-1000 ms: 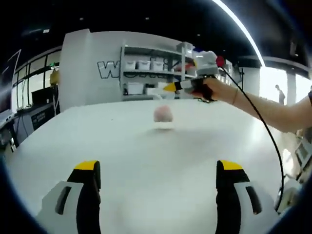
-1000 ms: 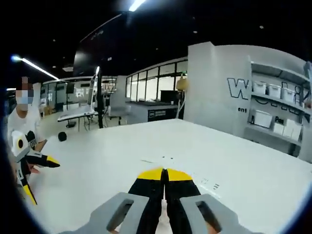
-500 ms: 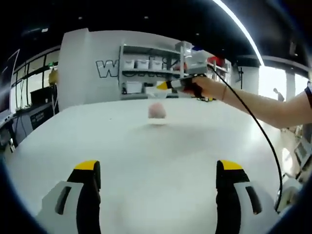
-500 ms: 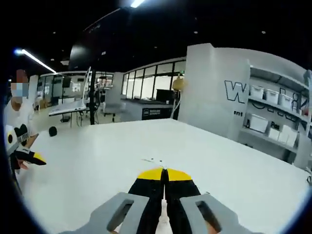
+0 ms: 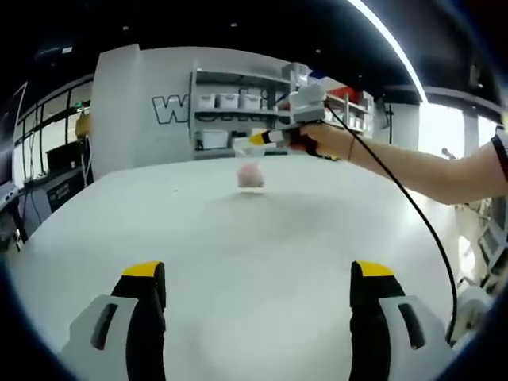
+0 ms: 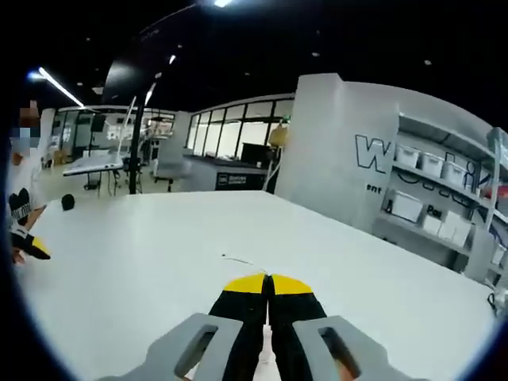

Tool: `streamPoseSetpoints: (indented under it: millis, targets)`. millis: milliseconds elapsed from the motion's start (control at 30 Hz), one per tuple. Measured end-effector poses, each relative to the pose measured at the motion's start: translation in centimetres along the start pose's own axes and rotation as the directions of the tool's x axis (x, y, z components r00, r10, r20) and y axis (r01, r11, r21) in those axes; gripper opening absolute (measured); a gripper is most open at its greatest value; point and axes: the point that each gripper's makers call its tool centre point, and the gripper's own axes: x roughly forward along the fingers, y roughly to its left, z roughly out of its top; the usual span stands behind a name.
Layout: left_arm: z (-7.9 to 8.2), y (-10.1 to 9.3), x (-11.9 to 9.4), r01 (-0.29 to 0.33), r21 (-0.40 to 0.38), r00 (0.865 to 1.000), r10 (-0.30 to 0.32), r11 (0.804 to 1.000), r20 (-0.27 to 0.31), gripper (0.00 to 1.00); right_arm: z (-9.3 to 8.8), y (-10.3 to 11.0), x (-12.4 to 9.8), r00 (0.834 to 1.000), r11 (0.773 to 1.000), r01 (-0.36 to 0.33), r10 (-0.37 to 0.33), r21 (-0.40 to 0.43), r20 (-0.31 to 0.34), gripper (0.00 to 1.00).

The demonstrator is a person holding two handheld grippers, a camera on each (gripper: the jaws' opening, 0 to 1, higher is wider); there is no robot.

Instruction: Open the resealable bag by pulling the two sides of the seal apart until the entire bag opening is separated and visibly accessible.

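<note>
The small clear resealable bag with something pale pink inside [image 5: 251,175] hangs far out over the broad white table [image 5: 238,254], and it has drifted leftward and a touch higher in the left gripper view over the last second, carried along by the right gripper [image 5: 255,140], whose yellow-tipped jaws look pinched on the bag's top edge. In the right gripper view that same gripper [image 6: 267,283] shows its jaws pressed flat together, with a thin clear sliver poking out past the tips, probably the bag's lip. So one side of the seal seems held; nothing is pulled apart yet, and the opening still looks closed, though it is too small and blurred to be sure. The left gripper [image 5: 252,278] waits spread wide and empty, well apart from the bag, so my guess is it must travel across and take the other lip. Behind stand white shelves with storage bins [image 5: 230,119]. The black cable [image 5: 413,214] trailing from the right gripper could drag. Nothing on the tabletop blocks the way.
</note>
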Motion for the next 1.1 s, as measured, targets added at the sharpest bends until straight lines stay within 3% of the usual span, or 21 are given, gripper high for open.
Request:
streamPoseSetpoints:
  millis: [467, 833, 1067, 1100]
  targets:
    - [-0.1, -0.1, -0.3, -0.002, 0.001, 1.0, 0.002, 1.0, -0.003, 0.94, -1.6, -0.7, 1.0, 0.999, 0.998, 0.052, -0.051, 0.028, -0.012, 0.0]
    - [-0.3, -0.7, -0.3, 0.007, 0.003, 1.0, -0.007, 1.0, -0.01, 0.94, -1.7, 1.5, 1.0, 0.999, 0.994, -0.029, 0.031, 0.11, -0.018, 0.0]
    - [-0.6, -0.5, -0.5, 0.001, -0.008, 1.0, -0.001, 1.0, -0.012, 0.94, -2.4, 3.5, 1.2, 0.994, 0.994, -0.08, 0.085, 0.079, -0.067, 0.0]
    - [-0.6, -0.4, -0.6, 0.0, -0.011, 1.0, 0.0, 1.0, -0.011, 0.94, -2.5, 3.7, 1.4, 0.992, 0.992, -0.093, 0.1, 0.089, -0.075, 0.04]
